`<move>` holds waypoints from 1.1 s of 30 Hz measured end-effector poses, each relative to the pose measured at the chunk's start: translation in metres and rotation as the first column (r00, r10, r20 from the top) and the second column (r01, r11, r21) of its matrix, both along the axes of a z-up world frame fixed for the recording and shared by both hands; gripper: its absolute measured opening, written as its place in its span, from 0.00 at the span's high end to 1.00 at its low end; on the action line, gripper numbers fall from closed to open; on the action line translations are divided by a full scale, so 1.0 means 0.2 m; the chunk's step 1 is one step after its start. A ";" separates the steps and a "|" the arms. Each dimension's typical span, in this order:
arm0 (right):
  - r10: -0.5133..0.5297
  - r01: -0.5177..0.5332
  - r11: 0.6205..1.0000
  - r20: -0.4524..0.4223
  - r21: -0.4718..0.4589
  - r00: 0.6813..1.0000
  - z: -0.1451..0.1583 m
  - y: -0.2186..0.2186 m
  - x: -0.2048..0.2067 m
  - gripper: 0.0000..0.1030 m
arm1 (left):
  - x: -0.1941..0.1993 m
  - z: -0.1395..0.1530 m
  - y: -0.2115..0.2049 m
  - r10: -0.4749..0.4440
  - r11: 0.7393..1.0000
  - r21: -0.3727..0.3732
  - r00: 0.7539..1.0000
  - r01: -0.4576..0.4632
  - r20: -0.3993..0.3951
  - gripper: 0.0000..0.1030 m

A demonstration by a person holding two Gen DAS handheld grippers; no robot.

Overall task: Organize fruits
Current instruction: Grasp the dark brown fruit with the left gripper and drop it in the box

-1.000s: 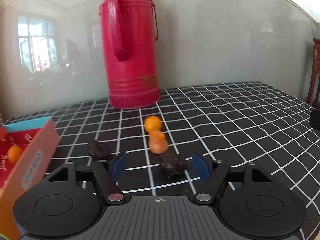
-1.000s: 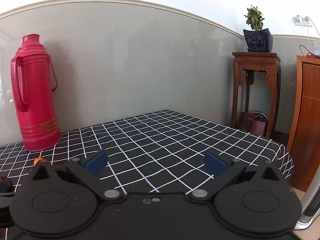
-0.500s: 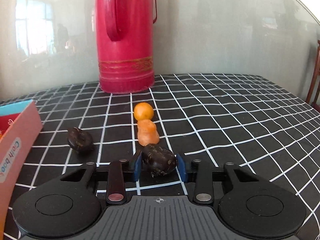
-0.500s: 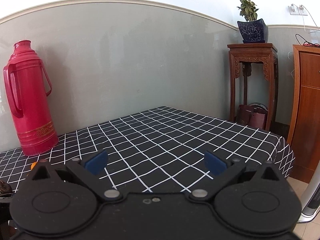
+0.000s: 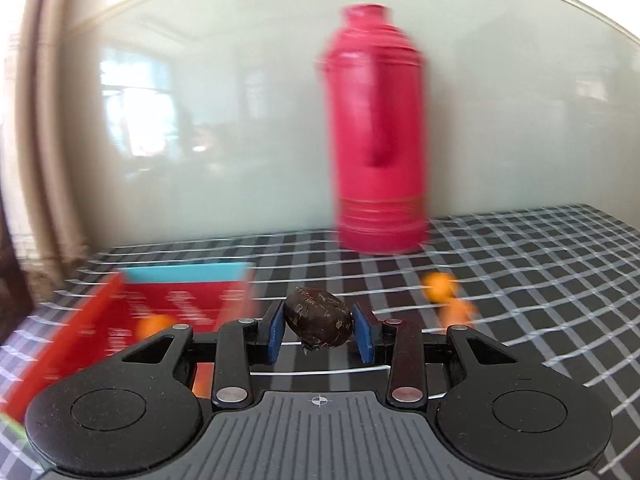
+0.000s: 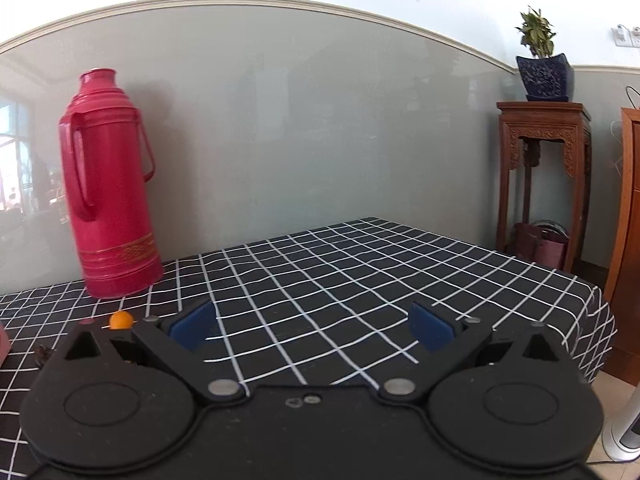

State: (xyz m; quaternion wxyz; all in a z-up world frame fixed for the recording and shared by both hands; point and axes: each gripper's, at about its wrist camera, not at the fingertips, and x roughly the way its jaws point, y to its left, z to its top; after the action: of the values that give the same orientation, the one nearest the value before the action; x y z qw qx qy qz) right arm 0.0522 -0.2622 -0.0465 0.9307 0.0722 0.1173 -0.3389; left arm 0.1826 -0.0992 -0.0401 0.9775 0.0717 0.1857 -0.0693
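Note:
My left gripper (image 5: 319, 330) is shut on a dark wrinkled fruit (image 5: 319, 322) and holds it above the table. A red box with a blue rim (image 5: 168, 304) lies ahead to the left with an orange fruit (image 5: 156, 325) inside. Two orange fruits (image 5: 438, 285) (image 5: 458, 314) lie on the checked cloth to the right, blurred. My right gripper (image 6: 312, 326) is open and empty over the cloth. In the right wrist view an orange fruit (image 6: 121, 319) and a dark fruit (image 6: 43, 354) lie at the left.
A tall red thermos (image 5: 378, 136) stands at the back by the wall; it also shows in the right wrist view (image 6: 108, 216). The table edge (image 6: 596, 320) drops off at the right. A wooden stand with a potted plant (image 6: 542, 152) is beyond it.
My left gripper has lifted the dark fruit off the table and swung left toward the red box. The right gripper has shifted slightly and stays open.

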 end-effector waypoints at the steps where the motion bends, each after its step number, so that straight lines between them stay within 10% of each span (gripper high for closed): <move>1: 0.008 -0.008 1.000 -0.001 -0.008 1.000 0.00 0.02 0.01 0.06 | 0.01 0.00 0.05 0.037 0.999 0.014 0.999 -0.037 0.008 0.64; 9: 0.099 -0.100 0.993 -0.031 -0.062 0.995 -0.01 0.20 0.11 0.06 | 0.21 -0.05 0.48 0.318 0.948 -0.002 0.943 -0.319 -0.096 0.64; 17: 0.192 -0.196 0.977 -0.053 -0.081 0.980 -0.01 0.36 0.20 0.06 | 0.29 -0.10 0.66 0.379 0.924 0.007 0.911 -0.383 -0.165 0.64; 21: 0.239 -0.243 0.967 -0.059 -0.081 0.969 -0.02 0.41 0.24 0.06 | 0.26 -0.09 0.69 0.371 0.924 -0.032 0.912 -0.381 -0.174 0.32; 33: 0.413 -0.417 0.908 -0.084 -0.040 0.907 -0.03 0.56 0.37 0.06 | -0.02 0.03 0.87 0.425 0.898 -0.113 0.905 -0.426 -0.030 0.15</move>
State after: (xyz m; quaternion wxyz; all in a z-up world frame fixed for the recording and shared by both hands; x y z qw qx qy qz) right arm 0.1254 -0.1511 -0.0534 0.9782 0.0065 0.1544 -0.1387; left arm 0.1776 0.0756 -0.0332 0.9711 -0.0279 0.1947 0.1350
